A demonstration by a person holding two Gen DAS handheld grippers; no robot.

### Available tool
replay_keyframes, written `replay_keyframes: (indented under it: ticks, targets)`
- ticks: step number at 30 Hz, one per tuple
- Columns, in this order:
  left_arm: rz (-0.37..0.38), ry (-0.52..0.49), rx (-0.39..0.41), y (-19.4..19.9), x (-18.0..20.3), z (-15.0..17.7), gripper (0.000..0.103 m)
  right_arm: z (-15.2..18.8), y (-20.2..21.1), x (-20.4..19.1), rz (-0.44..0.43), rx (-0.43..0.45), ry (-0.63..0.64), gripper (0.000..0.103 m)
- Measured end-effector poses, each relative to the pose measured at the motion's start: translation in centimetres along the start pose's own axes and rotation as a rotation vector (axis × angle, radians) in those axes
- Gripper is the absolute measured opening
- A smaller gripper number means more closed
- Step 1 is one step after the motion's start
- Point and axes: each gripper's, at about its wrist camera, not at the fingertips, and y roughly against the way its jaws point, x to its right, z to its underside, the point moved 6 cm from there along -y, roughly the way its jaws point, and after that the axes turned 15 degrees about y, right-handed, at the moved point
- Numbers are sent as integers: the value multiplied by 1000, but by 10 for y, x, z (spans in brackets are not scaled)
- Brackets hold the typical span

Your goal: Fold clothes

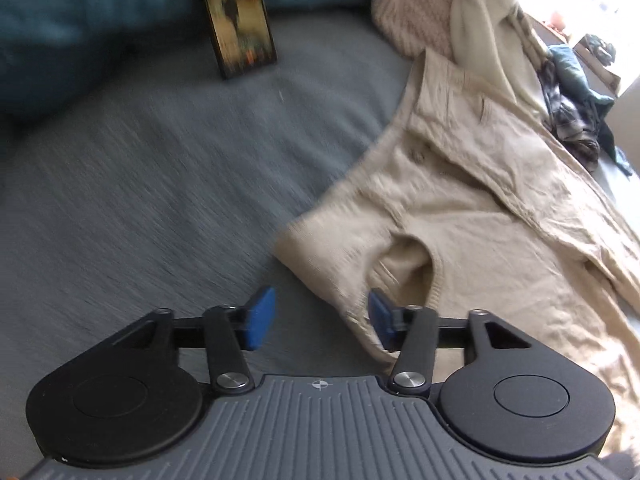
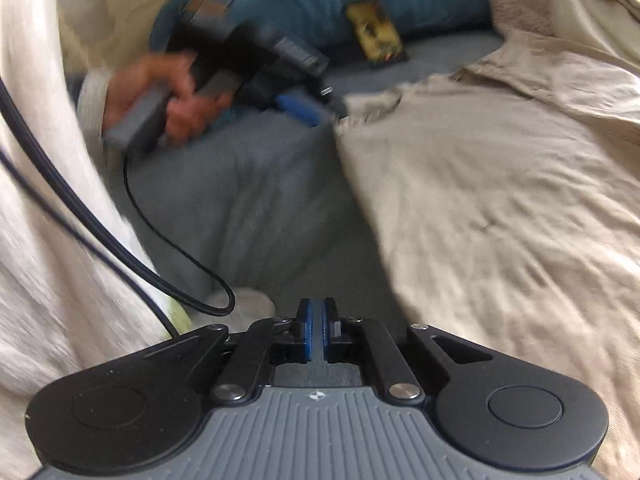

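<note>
Beige shirt (image 1: 460, 216) spread on grey bed (image 1: 160, 184), both grippers at its edge.
Shirt runs away up the bed; left gripper (image 1: 322, 324) gapes wide at its near corner, nearer. Right gripper (image 2: 319, 330) pinched almost closed, holding nothing, just left of shirt.

The garment (image 1: 480, 220) is coloured plain beige, and the bed sheet (image 1: 160, 200) grey. The pillow (image 1: 80, 20) is seen in teal. Blue pads (image 1: 260, 322) are carried by the black left claw (image 1: 322, 320).
</note>
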Motion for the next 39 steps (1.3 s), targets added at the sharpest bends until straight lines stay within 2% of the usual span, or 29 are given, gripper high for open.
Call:
replay_keyframes:
  ticks: [3, 5, 6, 8, 12, 15, 17, 20, 23, 26, 29, 31, 35, 37, 39]
  targets:
    - [31, -104, 125, 28, 13, -2, 55, -4, 37, 14, 15, 105, -129, 5]
    - [94, -204, 155, 37, 36, 6, 59, 1, 62, 26, 90, 159, -200, 5]
    - [137, -263, 134, 36, 51, 14, 60, 5, 74, 32, 136, 178, -228, 5]
    - [223, -399, 56, 27, 83, 38, 60, 17, 94, 45, 285, 162, -255, 5]
    - [338, -696, -146, -1, 131, 106, 60, 53, 128, 65, 549, 62, -309, 5]
    - [337, -880, -224, -18, 140, 146, 60, 89, 140, 65, 635, -87, -384, 5]
    - [318, -953, -227, -24, 137, 158, 60, 114, 148, 46, 621, -144, -420, 5]
    - [314, -952, -238, -26, 135, 153, 60, 141, 166, 17, 569, -193, -505, 5]
    - [331, -942, -220, -15, 141, 147, 60, 149, 188, 7, 571, -229, -567, 5]
    - [399, -912, -226, -12, 154, 145, 61, 129, 218, 25, 657, -107, -563, 5]
    - [410, -901, -277, -24, 166, 155, 61, 137, 240, 57, 780, -78, -619, 5]
    - [383, -936, -298, -33, 165, 165, 61, 164, 241, 67, 812, -165, -679, 5]
    - [371, -941, -298, -32, 159, 168, 61, 205, 241, 30, 748, -308, -678, 5]
    - [383, -938, -297, -33, 165, 167, 61, 208, 255, 18, 720, -369, -663, 5]
    - [395, -936, -295, -34, 172, 167, 61, 203, 277, 21, 764, -366, -662, 5]
